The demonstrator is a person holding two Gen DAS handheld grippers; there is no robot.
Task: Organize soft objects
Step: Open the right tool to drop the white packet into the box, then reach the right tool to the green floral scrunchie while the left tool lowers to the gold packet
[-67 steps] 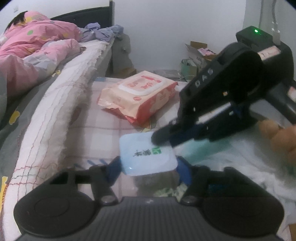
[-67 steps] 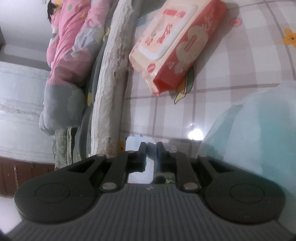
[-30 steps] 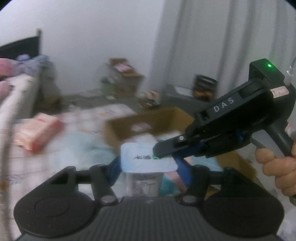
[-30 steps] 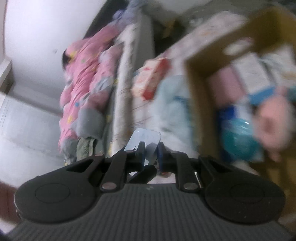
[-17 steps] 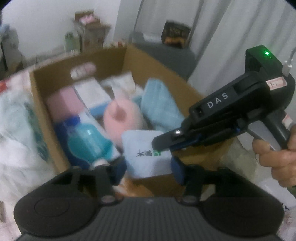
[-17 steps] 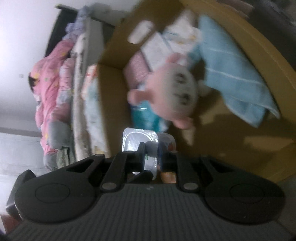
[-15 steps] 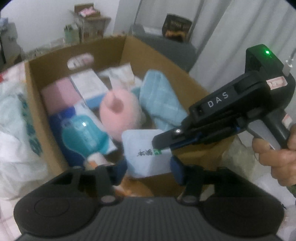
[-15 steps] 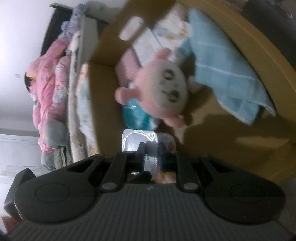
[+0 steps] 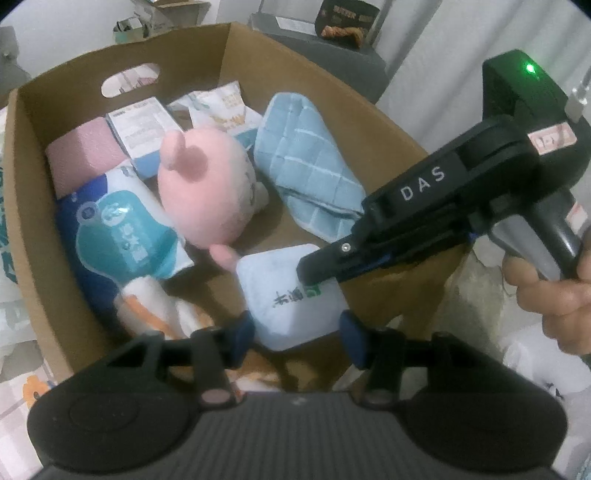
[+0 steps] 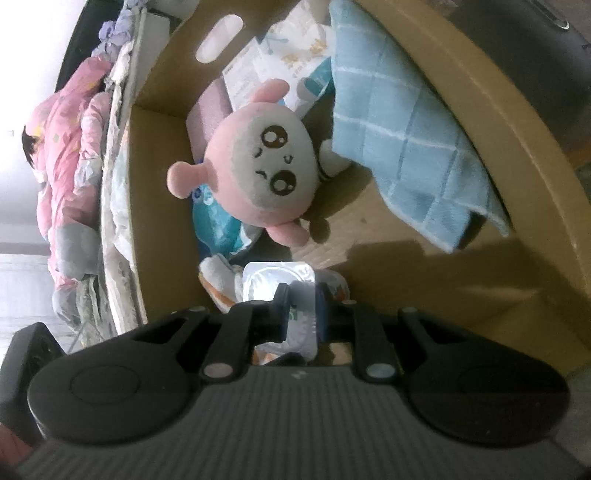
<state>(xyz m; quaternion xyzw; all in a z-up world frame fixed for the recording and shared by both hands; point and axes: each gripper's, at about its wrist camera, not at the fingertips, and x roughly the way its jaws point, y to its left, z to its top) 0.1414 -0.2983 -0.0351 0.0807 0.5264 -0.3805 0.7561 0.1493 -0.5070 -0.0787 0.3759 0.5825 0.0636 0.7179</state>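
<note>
Soft, light tissue pack [image 9: 291, 295] over the cardboard box [image 9: 332, 92] — left gripper [image 9: 297, 330] jaws clamp its sides, right gripper [image 10: 301, 314] jaws, easing apart, pinch its edge — squashy, slick.

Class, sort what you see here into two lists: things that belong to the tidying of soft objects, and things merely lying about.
Belongs to the job:
tissue pack, in both grippers
left gripper
right gripper
cardboard box
pink plush toy
blue cloth

Lying about:
pink quilt on the bed
dark box behind
</note>
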